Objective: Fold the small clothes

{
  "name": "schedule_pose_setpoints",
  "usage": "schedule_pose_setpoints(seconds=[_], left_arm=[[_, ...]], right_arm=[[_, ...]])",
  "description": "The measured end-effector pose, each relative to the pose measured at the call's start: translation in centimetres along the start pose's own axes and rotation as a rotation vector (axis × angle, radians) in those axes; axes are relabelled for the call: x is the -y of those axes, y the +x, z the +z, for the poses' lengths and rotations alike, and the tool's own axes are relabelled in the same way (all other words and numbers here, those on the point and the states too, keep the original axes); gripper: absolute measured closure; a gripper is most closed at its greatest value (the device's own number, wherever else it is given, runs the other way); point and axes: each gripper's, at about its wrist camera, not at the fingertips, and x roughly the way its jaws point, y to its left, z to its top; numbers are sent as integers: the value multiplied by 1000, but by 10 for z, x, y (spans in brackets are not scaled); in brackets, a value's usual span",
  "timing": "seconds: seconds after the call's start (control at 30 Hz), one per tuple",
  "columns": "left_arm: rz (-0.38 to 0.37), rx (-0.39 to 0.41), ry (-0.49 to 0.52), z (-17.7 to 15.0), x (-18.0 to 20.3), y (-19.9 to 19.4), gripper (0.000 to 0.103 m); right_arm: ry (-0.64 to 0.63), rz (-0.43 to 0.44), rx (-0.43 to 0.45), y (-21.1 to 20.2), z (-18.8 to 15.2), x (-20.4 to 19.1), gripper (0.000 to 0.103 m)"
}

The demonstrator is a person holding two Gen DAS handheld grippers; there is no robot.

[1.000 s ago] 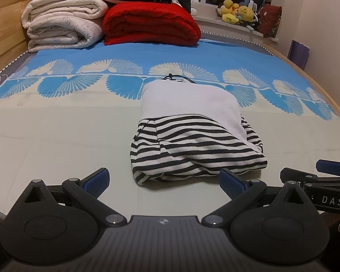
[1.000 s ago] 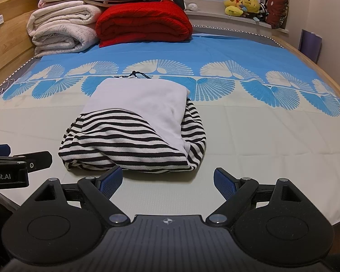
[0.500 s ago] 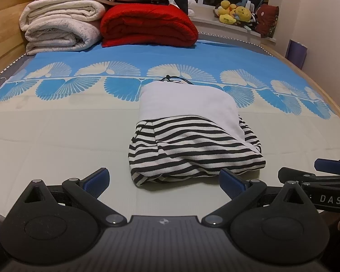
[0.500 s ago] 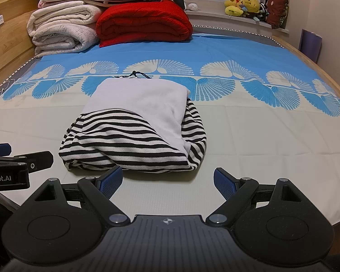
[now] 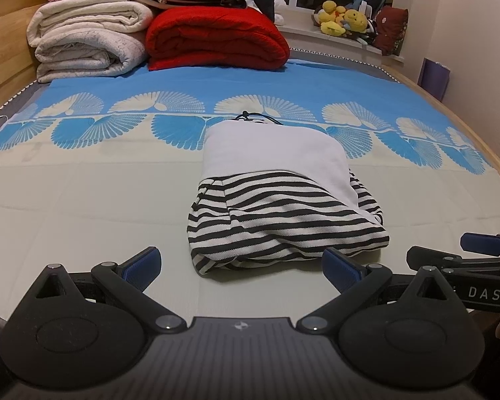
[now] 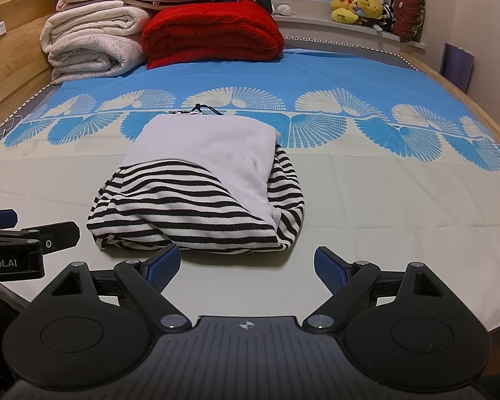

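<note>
We see a folded striped garment lying on the bed. Just before it, our left gripper and right gripper hover wide apart, holding nothing.

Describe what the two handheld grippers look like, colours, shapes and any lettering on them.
Both are matte black plastic. The left gripper and right gripper each have two angled link arms ending in blue textured pads, silver pivot screws, round side housings and a ribbed grey centre plate. Side-on, one reads "DAS", the other "Robot.AI". No cables or sleeves visible.
</note>
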Motion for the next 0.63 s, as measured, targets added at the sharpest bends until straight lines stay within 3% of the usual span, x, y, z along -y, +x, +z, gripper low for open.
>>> schedule_pose_setpoints(seconds=[0.63], left_arm=[[-3, 14, 14, -1, 1, 0, 0]], right_arm=[[1, 0, -1, 0, 0, -1, 15]])
